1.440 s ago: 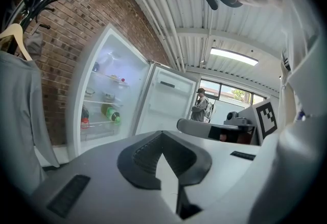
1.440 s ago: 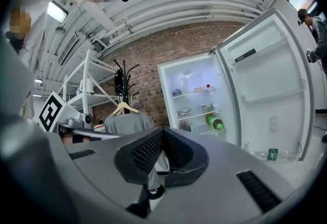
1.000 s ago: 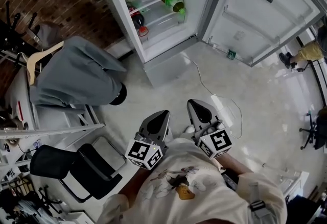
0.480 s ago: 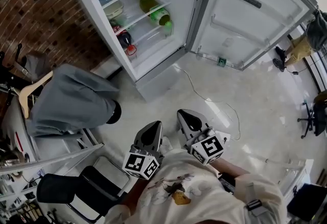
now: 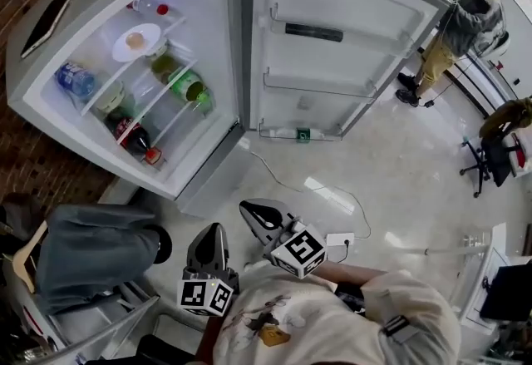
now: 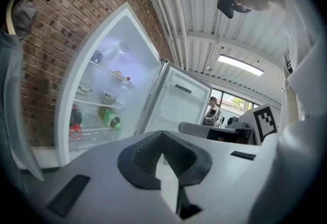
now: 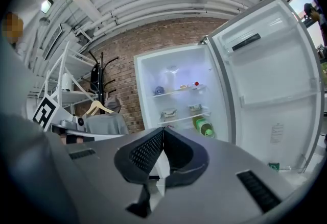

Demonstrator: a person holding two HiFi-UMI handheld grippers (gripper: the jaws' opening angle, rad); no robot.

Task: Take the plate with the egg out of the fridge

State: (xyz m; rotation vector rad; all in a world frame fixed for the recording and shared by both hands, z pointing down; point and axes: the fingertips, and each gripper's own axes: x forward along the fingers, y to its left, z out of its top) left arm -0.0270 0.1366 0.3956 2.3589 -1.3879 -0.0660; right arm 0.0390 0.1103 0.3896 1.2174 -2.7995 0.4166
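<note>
The fridge [image 5: 50, 64] stands open at the upper left of the head view. On its upper shelf lies a white plate with an egg [image 5: 136, 41]; it is also small and far off in the left gripper view [image 6: 120, 75]. My left gripper [image 5: 209, 236] and right gripper [image 5: 252, 208] are held side by side close to my body, over the floor and well short of the fridge. Both point toward the fridge. The left gripper's [image 6: 162, 135] tips meet with nothing between them, and so do those of the right gripper [image 7: 163, 131].
The fridge door [image 5: 332, 47] is swung wide to the right. Lower shelves hold a green bottle [image 5: 189, 89], a cola bottle [image 5: 133, 137] and a water bottle [image 5: 73, 79]. A grey garment [image 5: 83, 251] hangs at the left. A cable [image 5: 291, 184] crosses the floor. A person [image 5: 461, 31] stands far right.
I have stepped sideways and toward the fridge; it now fills the upper left with its door facing me. Both grippers travelled along with me, still side by side and shut.
</note>
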